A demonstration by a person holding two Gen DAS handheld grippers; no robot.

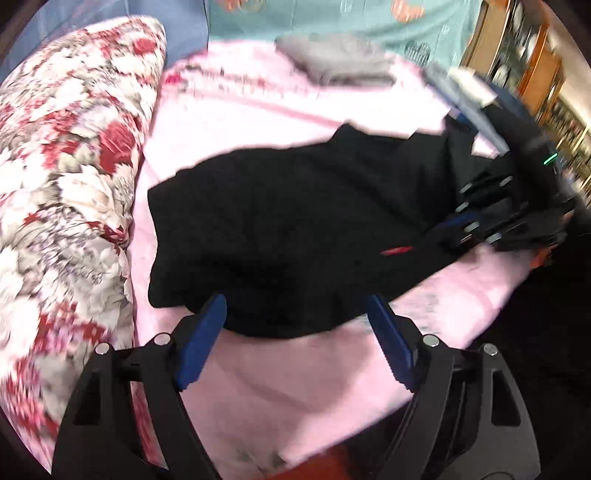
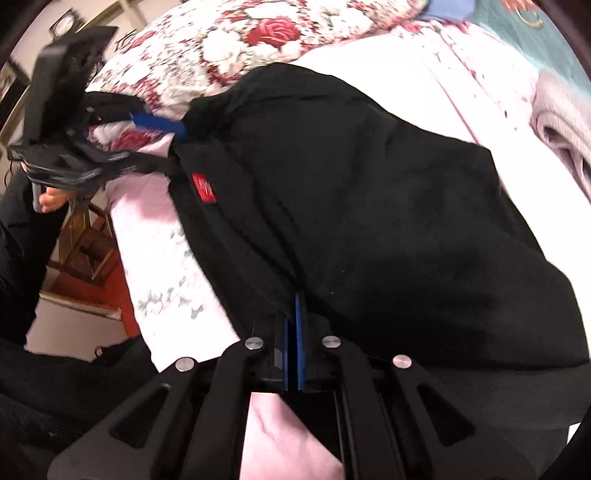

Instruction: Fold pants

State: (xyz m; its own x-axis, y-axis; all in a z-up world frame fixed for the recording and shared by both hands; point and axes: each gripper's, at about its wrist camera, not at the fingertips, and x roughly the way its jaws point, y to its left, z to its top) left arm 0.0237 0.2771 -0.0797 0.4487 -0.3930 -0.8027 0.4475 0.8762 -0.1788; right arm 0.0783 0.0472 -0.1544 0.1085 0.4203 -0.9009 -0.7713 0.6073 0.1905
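Observation:
Black pants (image 1: 295,221) with a small red label (image 1: 397,251) lie bunched on a pink bed sheet (image 1: 258,122). My left gripper (image 1: 295,317) is open, its blue fingers (image 1: 203,339) on either side of the pants' near edge. My right gripper (image 2: 295,314) is shut on the pants' fabric (image 2: 369,203) at its near edge. The right gripper also shows in the left wrist view (image 1: 472,218), at the pants' right end. The left gripper shows in the right wrist view (image 2: 173,129), at the pants' far left corner.
A floral quilt (image 1: 66,184) is heaped along the left of the bed. A folded grey garment (image 1: 340,62) lies at the far end. A teal sheet (image 1: 332,18) is behind it. Wooden shelves (image 1: 524,66) stand at the right. The bed edge drops to a red-brown floor (image 2: 96,288).

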